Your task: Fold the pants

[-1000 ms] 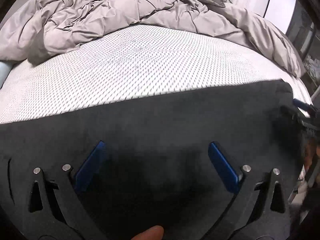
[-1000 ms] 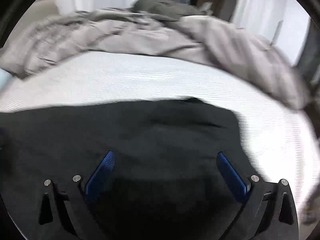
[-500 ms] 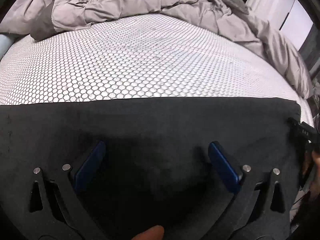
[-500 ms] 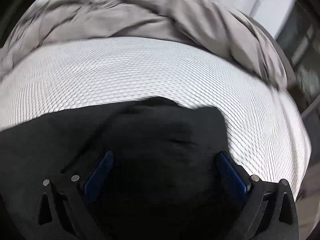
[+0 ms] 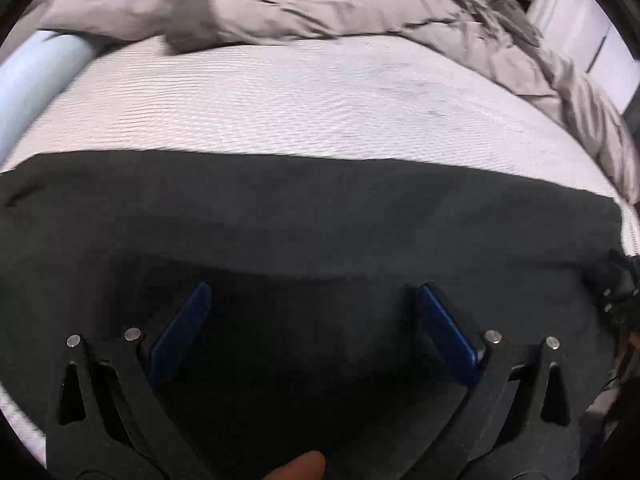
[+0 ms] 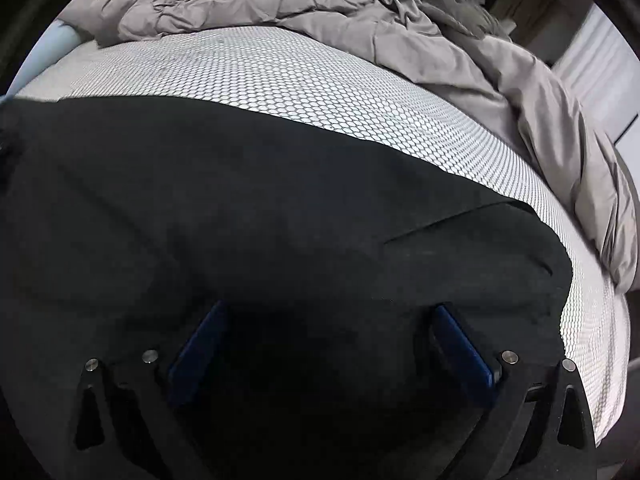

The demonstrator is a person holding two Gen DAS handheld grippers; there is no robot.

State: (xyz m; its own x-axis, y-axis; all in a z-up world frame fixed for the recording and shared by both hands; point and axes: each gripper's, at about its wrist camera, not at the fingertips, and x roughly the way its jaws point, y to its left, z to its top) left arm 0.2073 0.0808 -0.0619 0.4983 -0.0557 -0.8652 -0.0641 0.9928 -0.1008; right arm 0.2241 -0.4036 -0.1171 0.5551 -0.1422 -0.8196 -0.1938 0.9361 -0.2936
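Black pants (image 5: 320,216) lie flat, their far edge straight across the bare honeycomb mattress (image 5: 304,104). Left gripper (image 5: 312,300) and right gripper (image 6: 328,320) hover spread wide, empty.

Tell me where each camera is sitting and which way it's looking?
Left wrist view: sits on the left gripper, looking forward over the black pants toward the grey duvet; both open fingers and a fingertip show.
Right wrist view: sits on the right gripper, looking across the pants' right end and the white mattress; both open fingers show.
Shared: pants, mattress, duvet.
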